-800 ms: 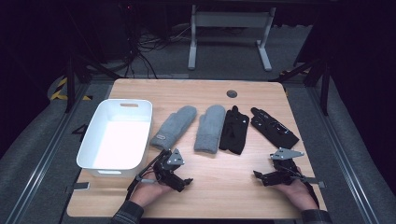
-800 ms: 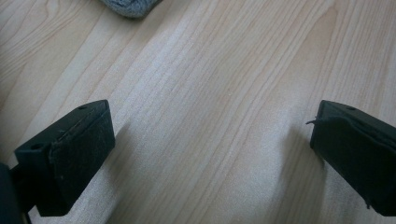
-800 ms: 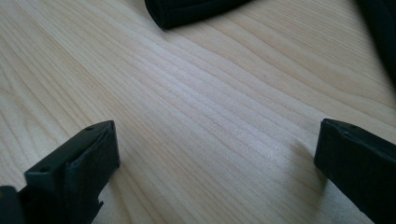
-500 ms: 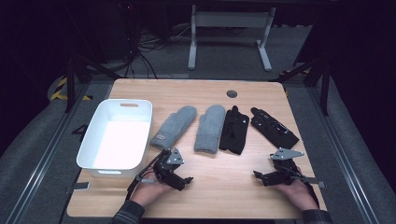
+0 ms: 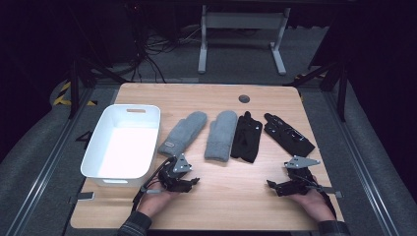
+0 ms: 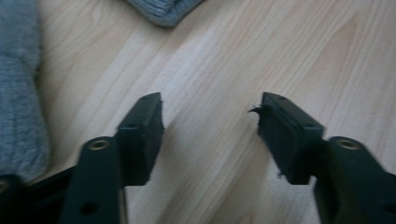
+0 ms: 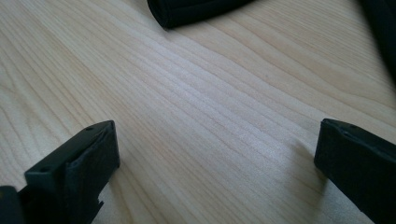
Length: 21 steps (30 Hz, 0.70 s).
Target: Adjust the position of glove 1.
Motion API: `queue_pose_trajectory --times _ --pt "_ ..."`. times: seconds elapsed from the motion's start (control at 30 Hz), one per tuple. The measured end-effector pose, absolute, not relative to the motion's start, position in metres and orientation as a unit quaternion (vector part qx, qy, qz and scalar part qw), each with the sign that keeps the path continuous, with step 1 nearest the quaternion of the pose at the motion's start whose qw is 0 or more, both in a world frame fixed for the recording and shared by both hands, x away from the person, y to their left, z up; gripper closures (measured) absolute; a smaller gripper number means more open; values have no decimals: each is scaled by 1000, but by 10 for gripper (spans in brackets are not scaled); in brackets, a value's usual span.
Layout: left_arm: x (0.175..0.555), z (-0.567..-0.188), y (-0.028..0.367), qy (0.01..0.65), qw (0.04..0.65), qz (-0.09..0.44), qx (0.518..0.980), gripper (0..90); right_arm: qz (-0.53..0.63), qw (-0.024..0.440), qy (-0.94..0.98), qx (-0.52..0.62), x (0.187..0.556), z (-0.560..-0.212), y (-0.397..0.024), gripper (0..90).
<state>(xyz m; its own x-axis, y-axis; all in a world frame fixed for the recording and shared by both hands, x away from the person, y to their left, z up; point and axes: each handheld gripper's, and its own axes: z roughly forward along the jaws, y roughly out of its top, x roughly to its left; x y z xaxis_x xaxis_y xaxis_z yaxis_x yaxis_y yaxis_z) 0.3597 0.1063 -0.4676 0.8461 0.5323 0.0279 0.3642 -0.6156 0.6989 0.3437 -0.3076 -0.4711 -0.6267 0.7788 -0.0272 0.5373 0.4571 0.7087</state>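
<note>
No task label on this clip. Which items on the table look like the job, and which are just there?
Likely the job (a guess):
- white bin, empty
- two grey mittens
- two black gloves
- left gripper and right gripper, both open, resting on bare wood

Just there:
- dark round grommet in the table
- desk frame on the floor

Two grey mittens (image 5: 183,132) (image 5: 221,134), two black gloves (image 5: 246,136) (image 5: 288,134), one white bin (image 5: 98,145), two grippers (image 5: 189,183) (image 5: 273,186)
</note>
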Motion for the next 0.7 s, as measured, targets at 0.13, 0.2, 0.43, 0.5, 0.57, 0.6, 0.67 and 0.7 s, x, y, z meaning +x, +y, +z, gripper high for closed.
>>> queue_pose_trajectory --times 0.13,0.2,0.43,0.5,0.57,0.6,0.67,0.7 --pt "362 -462 107 272 366 99 885 684 341 177 835 394 344 -471 -308 3" --pt "366 -455 106 283 375 80 879 766 341 177 835 394 344 -471 -308 3" --pt "372 -448 101 292 375 48 879 897 341 177 835 394 344 -471 -308 3" --pt "372 -445 98 288 379 49 878 897 341 177 835 394 344 -471 -308 3" --pt "374 -441 95 286 380 44 878 897 341 177 835 394 344 -471 -308 3" --pt "376 -438 93 283 382 43 879 897 341 177 835 394 344 -471 -308 3" --pt "378 -435 90 281 388 37 877 897 341 177 835 394 344 -471 -308 3" --pt "379 -433 88 278 387 37 878 898 341 177 835 394 344 -471 -308 3"
